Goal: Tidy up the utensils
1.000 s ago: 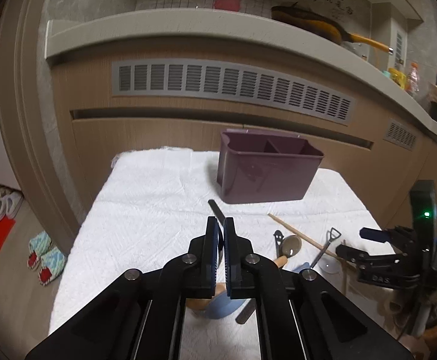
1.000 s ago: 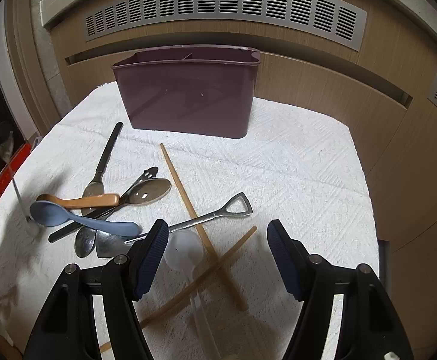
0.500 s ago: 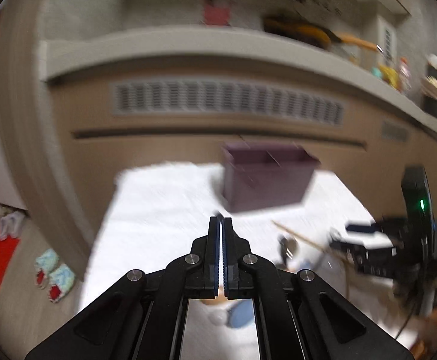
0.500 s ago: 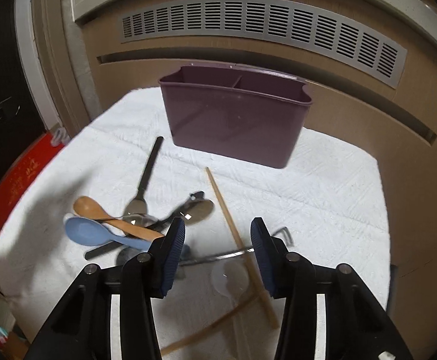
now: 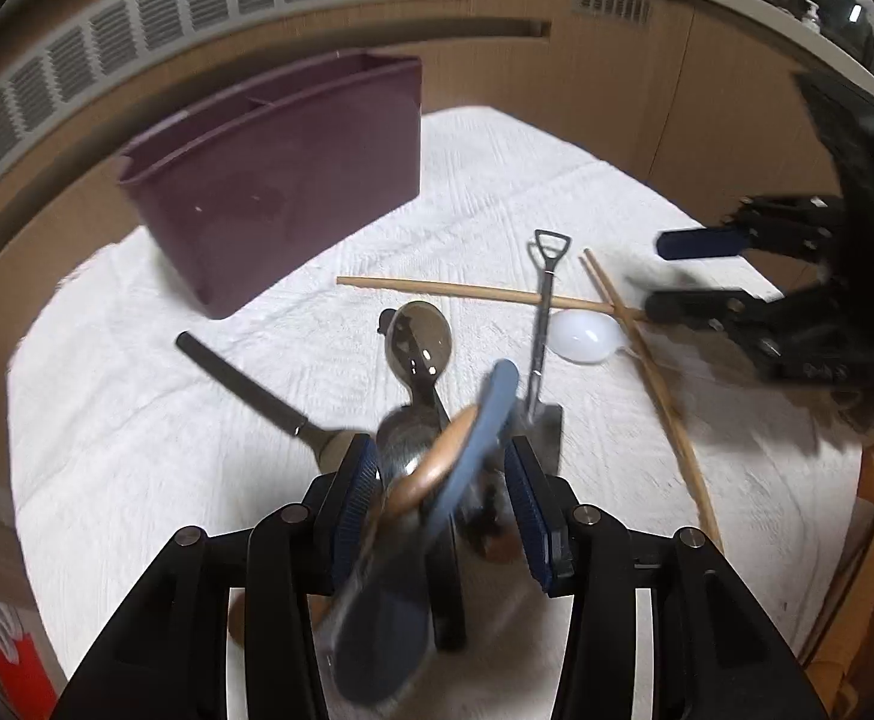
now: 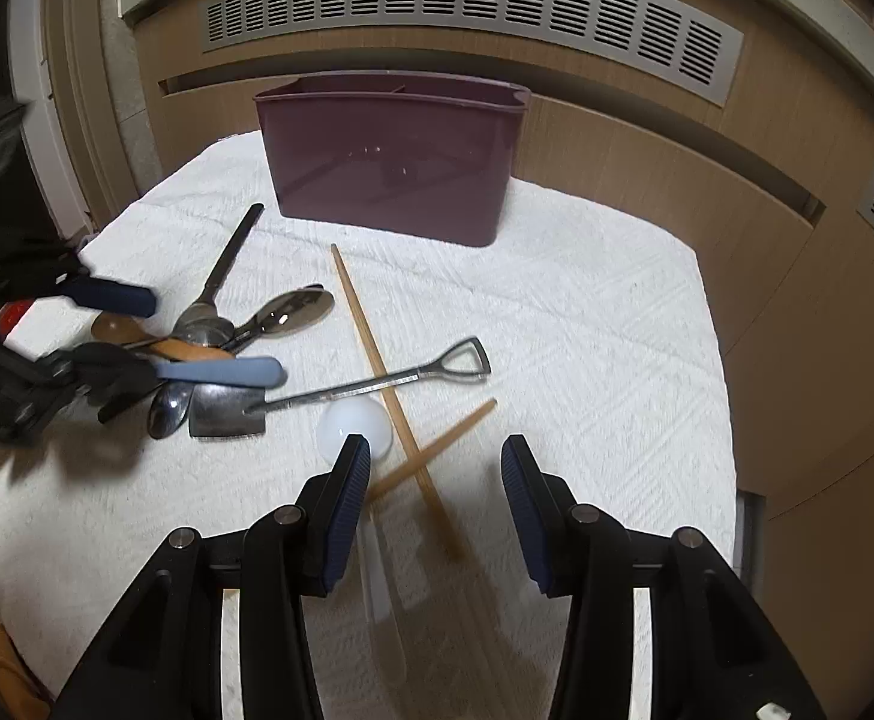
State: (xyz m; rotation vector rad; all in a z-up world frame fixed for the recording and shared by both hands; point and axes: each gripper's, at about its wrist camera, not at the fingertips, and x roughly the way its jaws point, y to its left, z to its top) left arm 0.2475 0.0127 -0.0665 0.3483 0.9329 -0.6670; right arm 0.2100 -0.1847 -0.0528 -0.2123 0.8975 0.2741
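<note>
Maroon caddy (image 6: pixel 392 159), white ribbed cloth (image 6: pixel 586 360), light-blue spoon (image 6: pixel 221 372), tan chopsticks (image 6: pixel 371 348).

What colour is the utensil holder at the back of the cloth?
Dark maroon, plain: utensil holder, clearest in the right wrist view.

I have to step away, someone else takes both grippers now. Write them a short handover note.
Left gripper: jaws just opened, straddling the blue spoon and wooden spoon in the pile; no grip yet.
Right gripper: open, empty, above the crossed chopsticks and white spoon.
Purple caddy stands at the back of the white cloth; no utensil shows in it.
Done: nothing sorted. Left: everything, including the shovel-shaped spoon.
</note>
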